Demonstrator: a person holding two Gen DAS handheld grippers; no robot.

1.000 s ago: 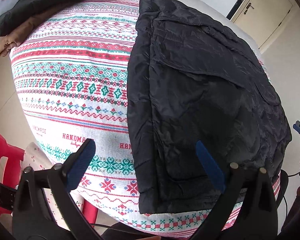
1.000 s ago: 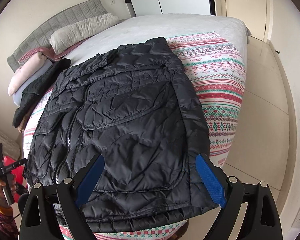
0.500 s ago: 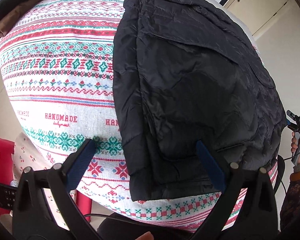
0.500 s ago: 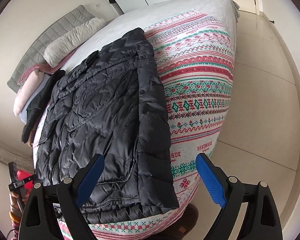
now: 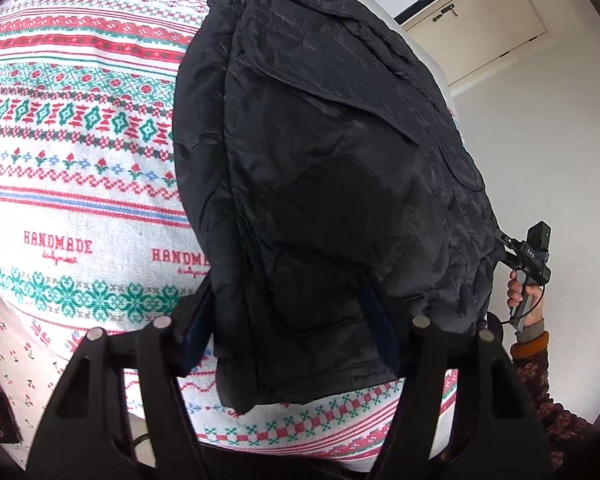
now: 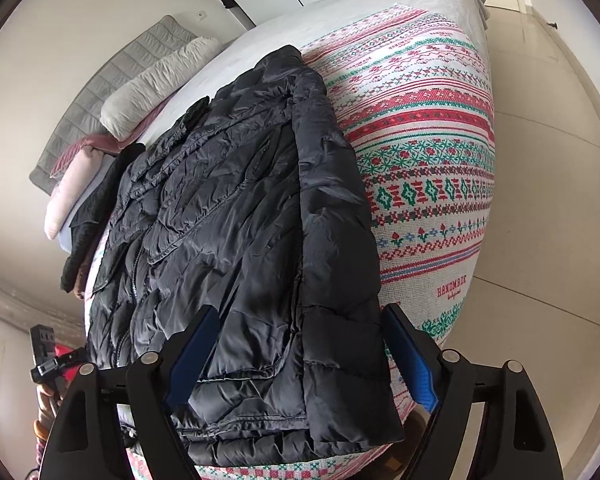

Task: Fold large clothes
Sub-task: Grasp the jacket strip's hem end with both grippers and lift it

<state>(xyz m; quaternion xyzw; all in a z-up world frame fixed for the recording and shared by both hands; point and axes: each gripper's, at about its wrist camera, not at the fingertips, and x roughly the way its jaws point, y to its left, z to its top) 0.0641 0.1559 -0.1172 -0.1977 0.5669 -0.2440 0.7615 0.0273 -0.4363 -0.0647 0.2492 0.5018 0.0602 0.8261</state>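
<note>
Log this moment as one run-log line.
left hand-held gripper: open, straddling jacket hem | right hand-held gripper: open, at hem | jacket: flat on blanket

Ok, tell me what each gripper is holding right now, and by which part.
Nothing is held. The left gripper and right gripper are both open, each straddling the near hem of the black jacket.

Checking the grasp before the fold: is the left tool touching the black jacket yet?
Cannot tell. In the left wrist view the left tool stands open, its fingers straddling the black jacket hem, but the fabric overlaps both fingers, hiding any contact or gap.
</note>
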